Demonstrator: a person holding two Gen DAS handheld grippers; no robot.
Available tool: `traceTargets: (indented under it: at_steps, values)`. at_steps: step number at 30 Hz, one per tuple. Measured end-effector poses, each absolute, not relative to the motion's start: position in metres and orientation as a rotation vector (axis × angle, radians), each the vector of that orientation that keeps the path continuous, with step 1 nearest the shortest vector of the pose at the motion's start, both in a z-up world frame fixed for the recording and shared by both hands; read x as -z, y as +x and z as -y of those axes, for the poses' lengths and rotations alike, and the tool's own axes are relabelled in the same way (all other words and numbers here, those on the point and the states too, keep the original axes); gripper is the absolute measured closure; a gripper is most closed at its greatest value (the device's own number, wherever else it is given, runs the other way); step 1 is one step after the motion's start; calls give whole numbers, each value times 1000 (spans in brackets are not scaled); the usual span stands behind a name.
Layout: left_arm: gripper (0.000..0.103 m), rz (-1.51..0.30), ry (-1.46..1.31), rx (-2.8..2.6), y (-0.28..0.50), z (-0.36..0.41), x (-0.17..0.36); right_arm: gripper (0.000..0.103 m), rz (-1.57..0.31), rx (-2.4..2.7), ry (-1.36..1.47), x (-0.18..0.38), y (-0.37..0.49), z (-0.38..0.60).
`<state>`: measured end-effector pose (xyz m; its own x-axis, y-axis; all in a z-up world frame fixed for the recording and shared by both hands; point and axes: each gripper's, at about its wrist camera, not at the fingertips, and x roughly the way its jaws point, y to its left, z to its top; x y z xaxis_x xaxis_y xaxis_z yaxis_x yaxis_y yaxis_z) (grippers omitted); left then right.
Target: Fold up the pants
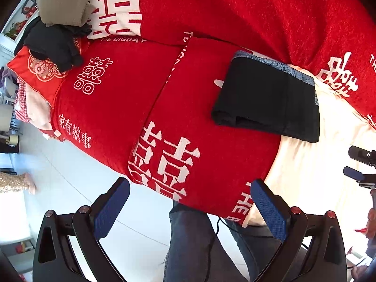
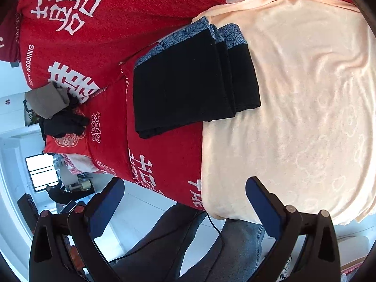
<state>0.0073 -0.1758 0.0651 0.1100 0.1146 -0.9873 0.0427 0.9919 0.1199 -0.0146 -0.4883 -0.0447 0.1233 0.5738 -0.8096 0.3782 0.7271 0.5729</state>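
- left wrist view: your left gripper point(image 1: 189, 208) hangs nearest the lens, fingers spread wide and holding nothing, out past the edge of the red blanket point(image 1: 164, 108). the folded black pants point(image 1: 265, 101) lie ahead and to the right, well apart, straddling the red blanket and the cream sheet point(image 1: 312, 164). their long axis looks to run up-right toward the patterned waistband point(image 1: 277, 64). your right gripper point(image 1: 362, 169) is cut off at the frame edge.
- right wrist view: your right gripper point(image 2: 184, 202) is likewise released and empty. the pants point(image 2: 188, 87) sit ahead, slightly left; neither arm looks clearly nearer. the layers beneath the fold are hidden, so i'd judge the folding nearly done.
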Motion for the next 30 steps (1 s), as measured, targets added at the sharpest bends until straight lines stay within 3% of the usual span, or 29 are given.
traceTargets:
  at_steps: [10, 21, 30]
  values:
    - [0, -1482, 108, -24, 31, 167, -47, 0, -1473, -189, 878, 57, -15, 491]
    - [0, -1579, 188, 98, 94, 192, 46, 0, -1496, -52, 887, 81, -35, 509]
    - [0, -1585, 227, 193, 117, 215, 80, 0, -1517, 17, 904, 117, -36, 519]
